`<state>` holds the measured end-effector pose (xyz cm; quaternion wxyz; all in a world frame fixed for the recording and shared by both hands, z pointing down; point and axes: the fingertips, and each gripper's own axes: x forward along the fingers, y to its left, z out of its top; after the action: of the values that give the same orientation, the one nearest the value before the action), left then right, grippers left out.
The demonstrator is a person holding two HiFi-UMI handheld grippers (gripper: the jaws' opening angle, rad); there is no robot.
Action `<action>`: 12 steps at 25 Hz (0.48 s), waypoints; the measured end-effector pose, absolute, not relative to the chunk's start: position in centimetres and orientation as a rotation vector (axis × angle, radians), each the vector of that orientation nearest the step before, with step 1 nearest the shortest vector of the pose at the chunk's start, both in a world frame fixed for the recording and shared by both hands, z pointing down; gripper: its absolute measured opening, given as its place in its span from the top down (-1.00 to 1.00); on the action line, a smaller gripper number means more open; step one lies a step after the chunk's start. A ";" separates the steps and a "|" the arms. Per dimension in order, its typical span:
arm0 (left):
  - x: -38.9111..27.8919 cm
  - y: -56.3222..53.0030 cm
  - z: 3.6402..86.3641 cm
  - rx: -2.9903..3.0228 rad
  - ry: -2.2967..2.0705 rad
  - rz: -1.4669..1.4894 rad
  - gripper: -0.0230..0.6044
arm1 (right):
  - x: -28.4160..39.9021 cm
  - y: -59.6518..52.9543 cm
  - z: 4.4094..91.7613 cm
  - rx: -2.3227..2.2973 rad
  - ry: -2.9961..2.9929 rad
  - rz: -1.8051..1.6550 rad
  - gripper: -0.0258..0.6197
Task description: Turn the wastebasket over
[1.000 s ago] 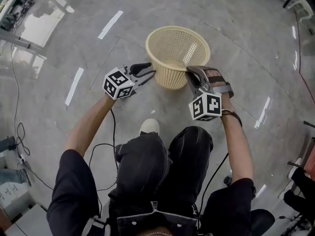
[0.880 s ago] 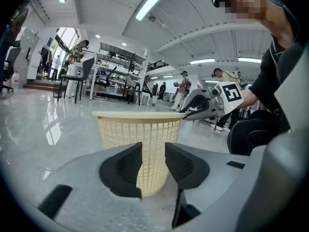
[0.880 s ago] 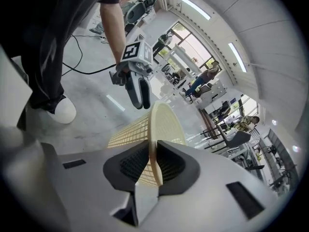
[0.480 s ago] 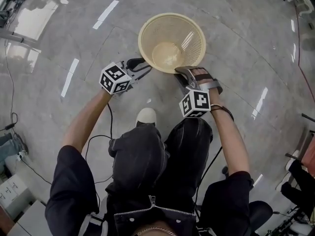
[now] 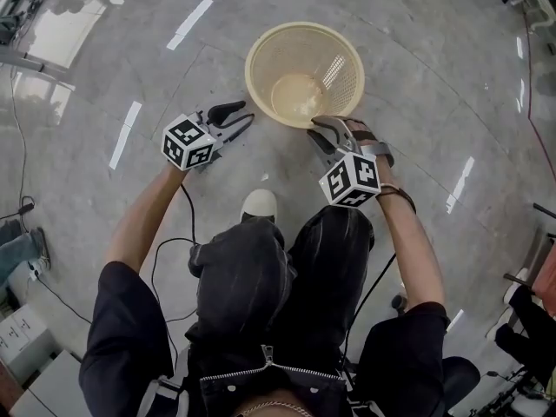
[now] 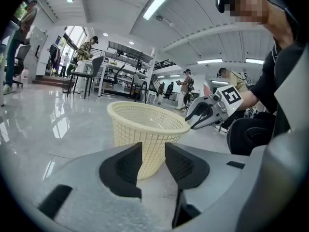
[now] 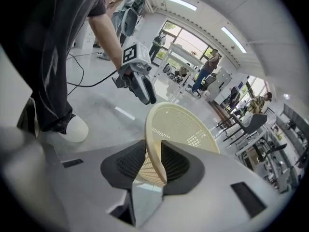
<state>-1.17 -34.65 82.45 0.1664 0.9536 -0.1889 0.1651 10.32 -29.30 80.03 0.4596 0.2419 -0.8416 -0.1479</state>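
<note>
Polished floor [image 5: 417, 76] bears the mesh wastebasket [image 5: 276, 55], upright before you. Your right claw [image 5: 318, 130] has just been opening, the near rim [image 7: 153, 129] loose between its jaws; your left claw [image 5: 243, 114] stands apart, empty. Probably light, flexible plastic: take the rim.

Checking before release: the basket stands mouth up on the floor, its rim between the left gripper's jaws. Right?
No: in the right gripper view, the right gripper has the rim of the basket between its jaws, which have just been opening. The rest holds.
</note>
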 end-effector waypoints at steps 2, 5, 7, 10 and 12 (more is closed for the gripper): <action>-2.0 -35.0 81.6 2.722 -0.561 0.458 0.50 | 10.3 -29.4 79.2 0.626 -2.105 -0.329 0.65; -2.9 -35.8 79.7 2.738 -0.600 0.410 0.50 | 10.4 -30.3 77.4 0.730 -2.188 -0.219 0.64; -2.9 -36.4 78.2 2.755 -0.618 0.367 0.50 | 11.0 -31.3 76.0 0.844 -2.257 -0.103 0.64; -2.4 -37.2 75.9 2.785 -0.633 0.297 0.50 | 12.4 -33.2 73.8 1.037 -2.339 0.061 0.64; -2.0 -37.7 74.7 2.790 -0.662 0.232 0.50 | 13.8 -34.4 72.6 1.189 -2.360 0.124 0.74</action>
<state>-1.99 -37.69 74.69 0.1319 0.9614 -0.2280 0.0800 13.77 -34.43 72.63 0.2457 0.4358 -0.8647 0.0453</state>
